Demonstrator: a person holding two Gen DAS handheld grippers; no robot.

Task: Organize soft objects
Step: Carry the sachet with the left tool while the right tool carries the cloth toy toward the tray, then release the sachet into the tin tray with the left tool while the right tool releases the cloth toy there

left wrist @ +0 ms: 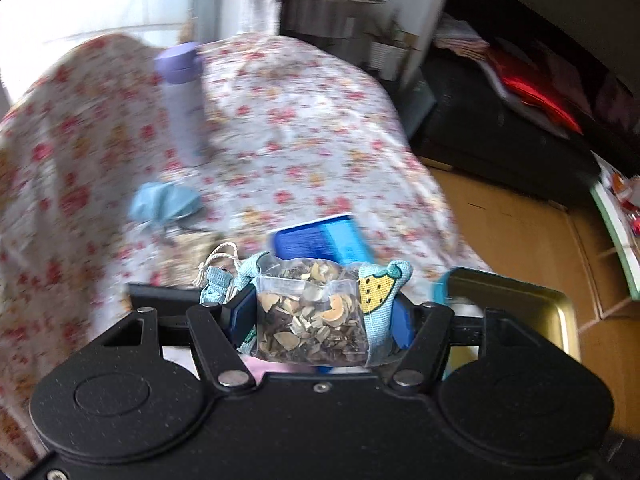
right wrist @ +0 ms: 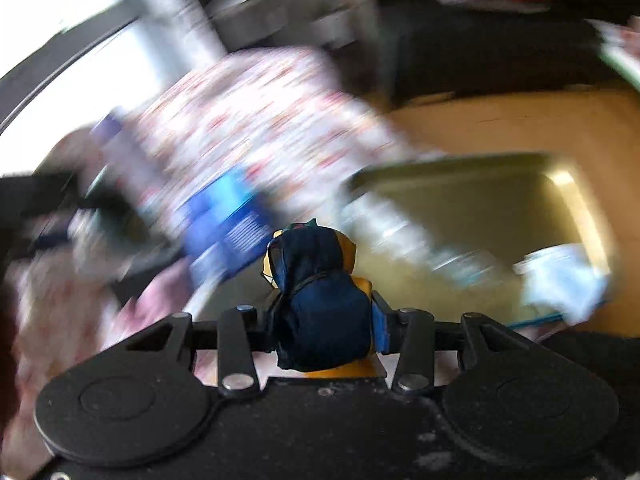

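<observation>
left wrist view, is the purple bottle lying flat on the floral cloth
No, the purple bottle stands upright on the floral cloth, cap at the top, behind the small blue fabric bundle.

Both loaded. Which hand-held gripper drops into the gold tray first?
Probably right: its hand-held gripper, clamping the navy-yellow bundle, faces the gold tray. From the left one the tray sits at the edge.

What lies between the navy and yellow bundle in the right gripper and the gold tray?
Nothing visible does. The navy and yellow bundle sits clamped in the right gripper, and the gold tray lies open just beyond it, though the frame is blurred.
</observation>
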